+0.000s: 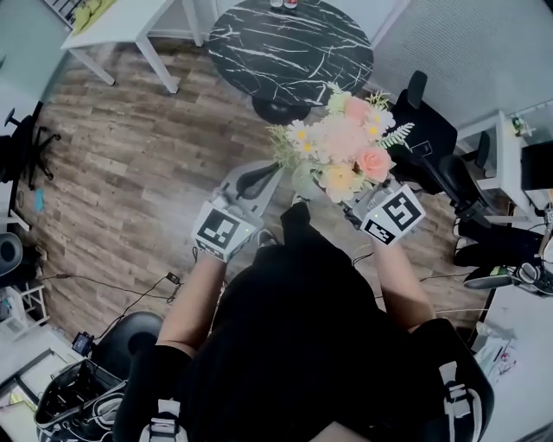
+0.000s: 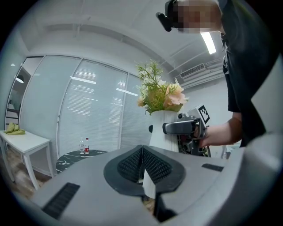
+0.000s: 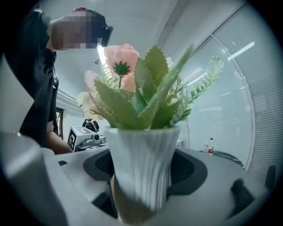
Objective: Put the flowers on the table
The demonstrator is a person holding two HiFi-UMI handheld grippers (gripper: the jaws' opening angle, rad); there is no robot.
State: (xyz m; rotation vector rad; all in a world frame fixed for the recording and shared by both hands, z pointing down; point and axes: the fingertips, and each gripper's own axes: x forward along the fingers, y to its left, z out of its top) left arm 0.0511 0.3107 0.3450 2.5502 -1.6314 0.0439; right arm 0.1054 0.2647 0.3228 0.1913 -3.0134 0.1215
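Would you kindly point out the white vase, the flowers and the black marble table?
white vase (image 3: 142, 167): right gripper view, on its ribbed wall.
flowers (image 1: 344, 138): head view, on the pink blooms.
black marble table (image 1: 294, 52): head view, on its bare top.

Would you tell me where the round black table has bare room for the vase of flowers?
Almost the whole marble table is bare, middle and near edge alike, just ahead of the flowers. Only its far rim is taken, by two small bottles.
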